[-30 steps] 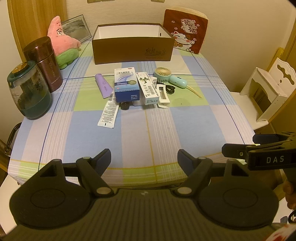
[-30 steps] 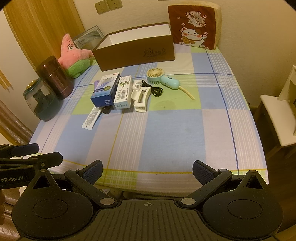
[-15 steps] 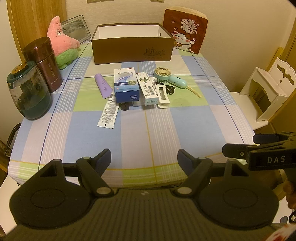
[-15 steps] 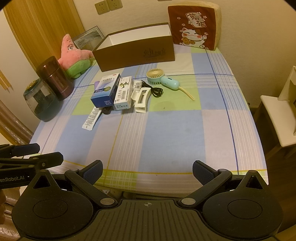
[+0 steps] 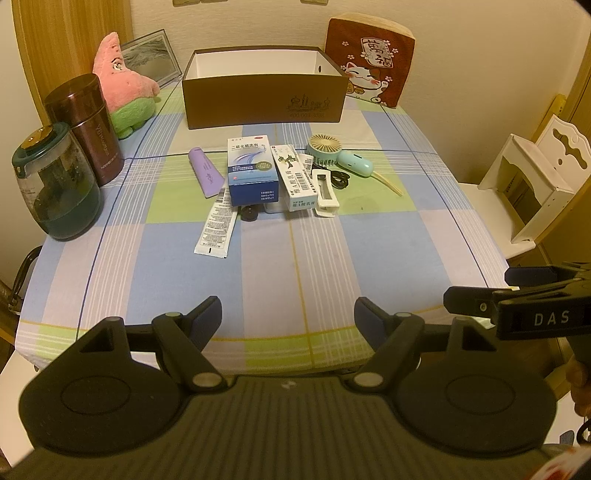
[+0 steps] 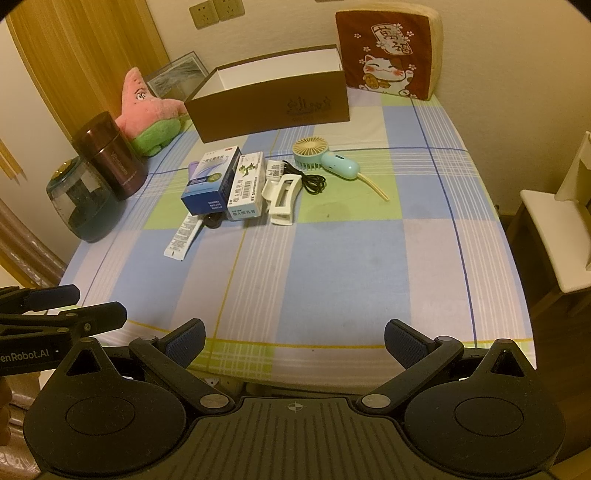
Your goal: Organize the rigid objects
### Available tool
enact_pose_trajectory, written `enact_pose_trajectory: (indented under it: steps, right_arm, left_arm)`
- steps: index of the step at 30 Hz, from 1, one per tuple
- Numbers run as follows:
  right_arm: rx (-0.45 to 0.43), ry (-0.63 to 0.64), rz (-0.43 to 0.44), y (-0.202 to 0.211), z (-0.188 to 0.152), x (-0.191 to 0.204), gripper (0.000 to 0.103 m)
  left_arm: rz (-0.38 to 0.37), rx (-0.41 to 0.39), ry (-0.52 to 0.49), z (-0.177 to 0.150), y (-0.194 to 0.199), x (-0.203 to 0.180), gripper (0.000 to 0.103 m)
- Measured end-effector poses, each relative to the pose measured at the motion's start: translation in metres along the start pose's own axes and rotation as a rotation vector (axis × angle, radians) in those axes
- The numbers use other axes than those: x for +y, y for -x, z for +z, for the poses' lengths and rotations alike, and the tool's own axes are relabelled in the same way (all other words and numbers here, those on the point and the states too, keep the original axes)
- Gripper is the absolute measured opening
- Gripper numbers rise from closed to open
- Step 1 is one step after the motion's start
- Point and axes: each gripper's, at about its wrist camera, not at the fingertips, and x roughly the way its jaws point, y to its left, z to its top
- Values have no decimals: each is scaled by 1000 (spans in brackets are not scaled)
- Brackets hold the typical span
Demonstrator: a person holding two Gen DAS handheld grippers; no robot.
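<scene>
Your left gripper (image 5: 288,317) and right gripper (image 6: 294,341) hang spread and empty at the table's near edge, well short of the brown box (image 5: 264,98); the blue carton (image 5: 252,173) and clutter lie just before it, likely awaiting boxing.

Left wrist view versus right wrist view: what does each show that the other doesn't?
Only the left wrist view shows the purple tube whole and the right gripper. Only the right wrist view shows the wall sockets and the left gripper. Both show the open brown box, the blue carton, the mint fan and the white clip.
</scene>
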Motion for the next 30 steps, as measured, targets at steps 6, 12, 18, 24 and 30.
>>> enact_pose_trajectory:
  steps: [6, 12, 18, 24, 30]
  right_arm:
    - [1, -1, -1, -1, 2, 0, 103]
    - [1, -1, 0, -2, 3, 0, 103]
    - [3, -1, -1, -3, 4, 1, 103]
    - [10, -7, 0, -11, 9, -1, 103]
    - [7, -14, 6, -18, 16, 1, 103]
  left_arm:
    - [1, 0, 0, 0, 0, 0, 77]
    - [1, 1, 0, 0, 0, 0, 77]
    - [1, 4, 0, 2, -2, -2, 77]
    - [1, 9, 3, 5, -6, -1, 77]
    - [0, 12, 10, 11, -12, 9, 77]
